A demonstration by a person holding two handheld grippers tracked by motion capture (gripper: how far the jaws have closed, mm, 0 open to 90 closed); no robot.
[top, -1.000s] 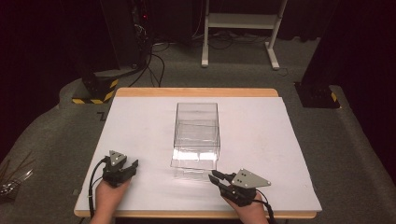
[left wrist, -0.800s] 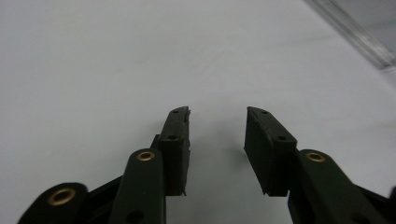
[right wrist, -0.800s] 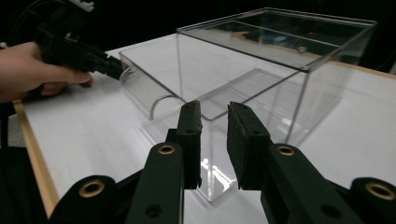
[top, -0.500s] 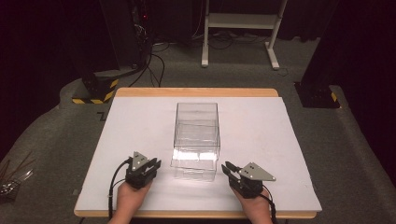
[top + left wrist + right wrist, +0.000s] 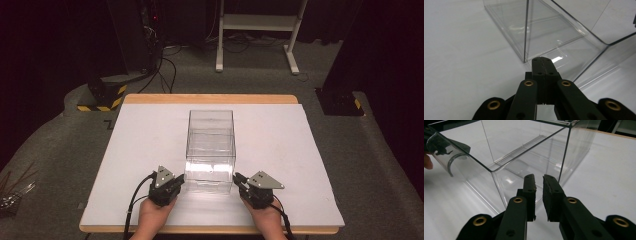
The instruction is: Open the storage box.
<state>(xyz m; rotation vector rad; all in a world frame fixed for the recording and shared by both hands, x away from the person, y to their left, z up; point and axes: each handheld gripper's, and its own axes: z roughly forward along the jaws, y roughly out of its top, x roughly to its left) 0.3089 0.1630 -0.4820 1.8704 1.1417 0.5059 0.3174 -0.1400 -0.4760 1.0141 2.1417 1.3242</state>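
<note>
Both claws have closed in on the clear box's (image 5: 210,150) near corners: left claw (image 5: 543,65) together, right claw (image 5: 539,185) slightly apart.

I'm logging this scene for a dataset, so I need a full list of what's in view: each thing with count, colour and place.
Clear plastic box: one, transparent, open-topped, middle of the table, between the two grippers.
Table: one, white top with a wooden edge, centre of the high view.
White frame stand: one, white, on the floor beyond the table.
Yellow-black striped blocks: at least two, on the floor by the far corners; the left one is clearest.
Cables: several, black, floor beyond the table.
Left gripper: one, black, jaws together, at the box's near left corner.
Right gripper: one, black, jaws slightly apart, at the near right corner.
Hands: two, at the near table edge.
</note>
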